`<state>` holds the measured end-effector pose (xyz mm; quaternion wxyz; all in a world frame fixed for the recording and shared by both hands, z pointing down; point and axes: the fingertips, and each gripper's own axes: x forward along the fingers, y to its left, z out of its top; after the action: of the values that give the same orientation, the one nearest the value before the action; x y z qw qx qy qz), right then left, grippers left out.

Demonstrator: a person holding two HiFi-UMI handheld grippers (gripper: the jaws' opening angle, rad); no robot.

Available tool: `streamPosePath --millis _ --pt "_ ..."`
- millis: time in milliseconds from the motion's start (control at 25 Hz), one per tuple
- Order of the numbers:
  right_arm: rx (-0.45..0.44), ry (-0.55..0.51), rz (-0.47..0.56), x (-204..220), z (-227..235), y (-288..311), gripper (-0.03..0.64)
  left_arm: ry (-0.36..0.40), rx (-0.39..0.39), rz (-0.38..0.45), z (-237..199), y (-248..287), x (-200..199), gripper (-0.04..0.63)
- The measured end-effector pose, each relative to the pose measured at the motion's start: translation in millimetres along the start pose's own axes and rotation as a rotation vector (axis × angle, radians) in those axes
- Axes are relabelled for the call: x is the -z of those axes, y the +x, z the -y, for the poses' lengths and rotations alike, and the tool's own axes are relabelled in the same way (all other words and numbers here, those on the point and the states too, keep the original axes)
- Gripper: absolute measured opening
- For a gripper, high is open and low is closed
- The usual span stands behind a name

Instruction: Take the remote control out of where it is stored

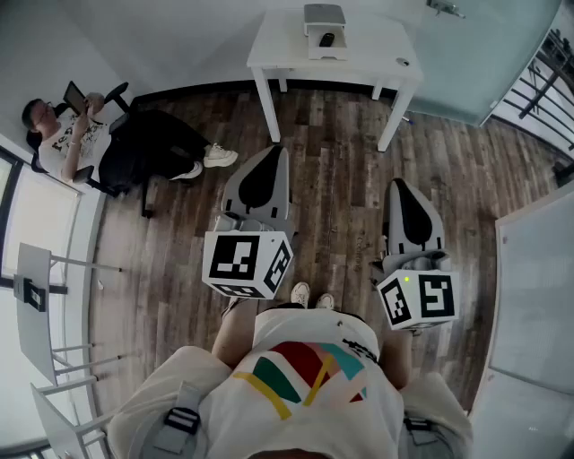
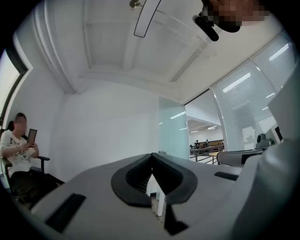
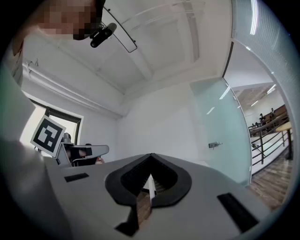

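A small dark remote control lies on a grey stand on the white table at the far end of the room. Both grippers are held level at waist height, well short of the table. My left gripper points toward the table's left leg, its jaws shut tip to tip with nothing between them. My right gripper points toward the table's right side, its jaws also shut and empty. The gripper views show only wall and ceiling; in both, the remote is hidden.
A person sits at the left beside a black office chair, holding a tablet. A frosted glass door stands right of the table. A white rack is at the left, and a white cabinet at the right. Wooden floor runs to the table.
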<state>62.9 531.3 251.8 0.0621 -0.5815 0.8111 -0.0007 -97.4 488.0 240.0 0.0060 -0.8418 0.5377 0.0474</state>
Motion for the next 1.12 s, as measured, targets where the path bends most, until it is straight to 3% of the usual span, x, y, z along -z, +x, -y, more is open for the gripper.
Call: streamPosePath --millis 560,1120 --pt "0.002 -0.007 0.012 3.3 9.9 -6.6 -0.002 0.001 -0.023 -0.029 6.3 2.1 9.9 0.006" --pt "-0.052 0.034 -0.059 42.6 20.2 -12.2 0.0 -0.019 -0.067 -0.08 4.0 -4.4 40.3 0.006"
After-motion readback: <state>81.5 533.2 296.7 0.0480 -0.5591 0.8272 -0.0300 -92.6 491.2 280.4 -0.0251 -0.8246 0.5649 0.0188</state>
